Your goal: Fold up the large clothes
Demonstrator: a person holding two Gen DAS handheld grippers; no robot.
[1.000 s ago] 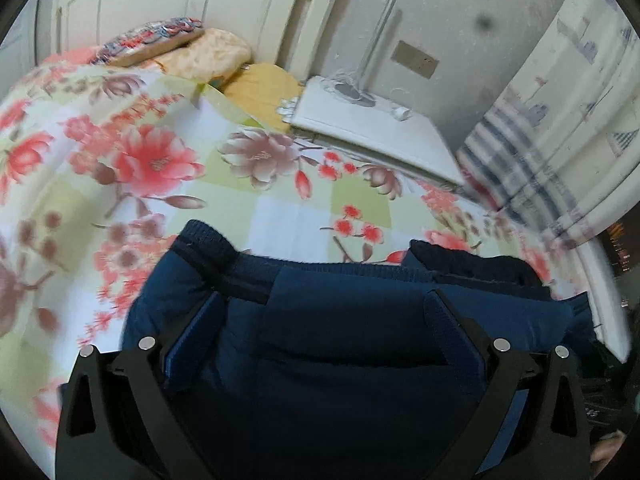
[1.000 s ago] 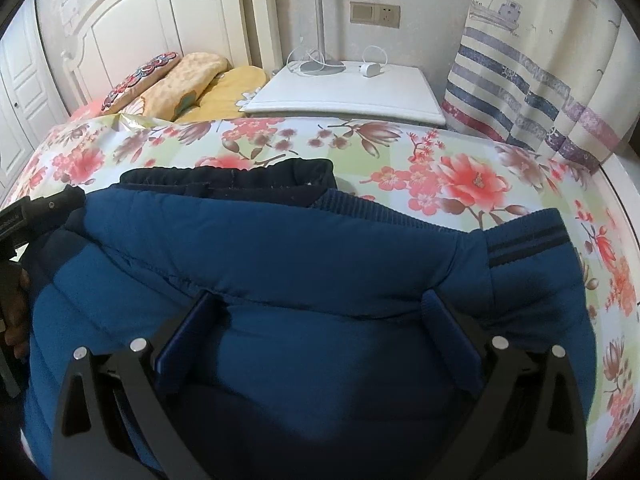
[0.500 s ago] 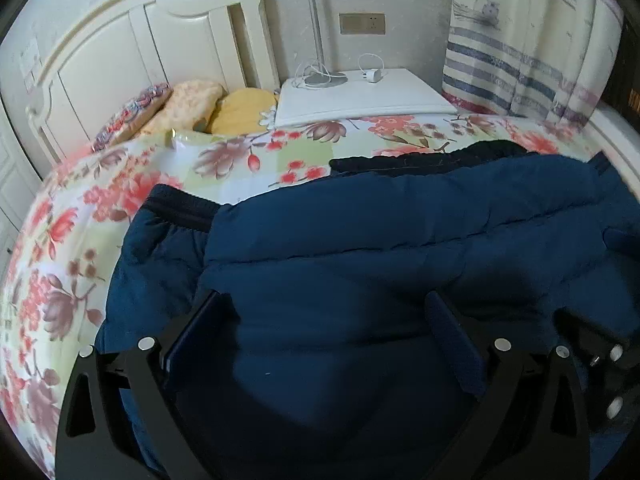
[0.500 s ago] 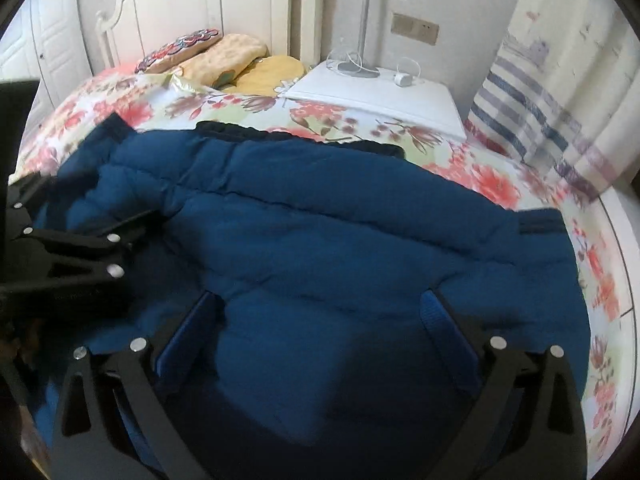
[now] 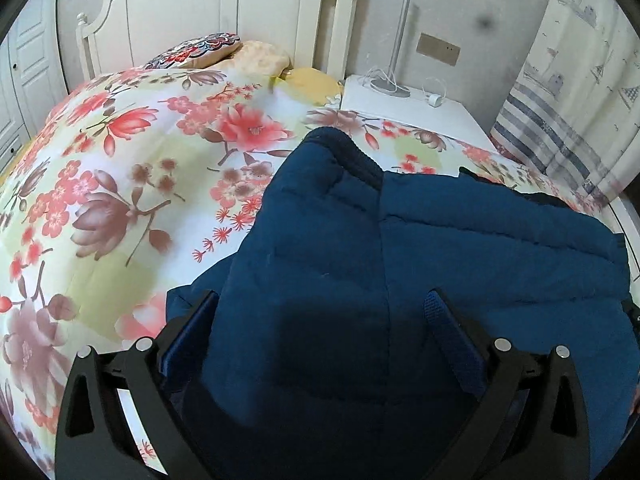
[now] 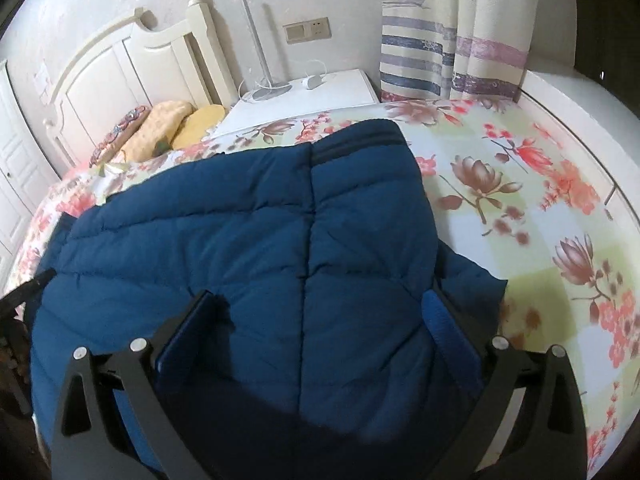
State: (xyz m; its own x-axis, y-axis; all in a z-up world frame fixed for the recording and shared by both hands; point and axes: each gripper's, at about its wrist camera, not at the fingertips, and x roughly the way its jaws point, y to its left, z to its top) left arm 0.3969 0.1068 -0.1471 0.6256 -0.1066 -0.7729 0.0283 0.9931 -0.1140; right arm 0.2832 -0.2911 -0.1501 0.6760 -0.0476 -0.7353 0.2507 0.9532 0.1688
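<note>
The blue padded jacket [image 6: 304,248] lies on the flowered bedspread [image 6: 540,216], near edge of the bed, sleeves folded in over the body. The step in hand looks like a pause between folds. The left gripper [image 5: 320,316] and right gripper [image 6: 320,312] both stand spread wide over the cloth, grasping nothing. Next, each needs to take a near corner and carry it far. Half a second ago the sleeves lay spread sideways; now they point far, over the body

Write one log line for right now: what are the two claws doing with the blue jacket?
left claw: open over blue jacket | right claw: open over jacket | jacket: on floral bedspread
</note>
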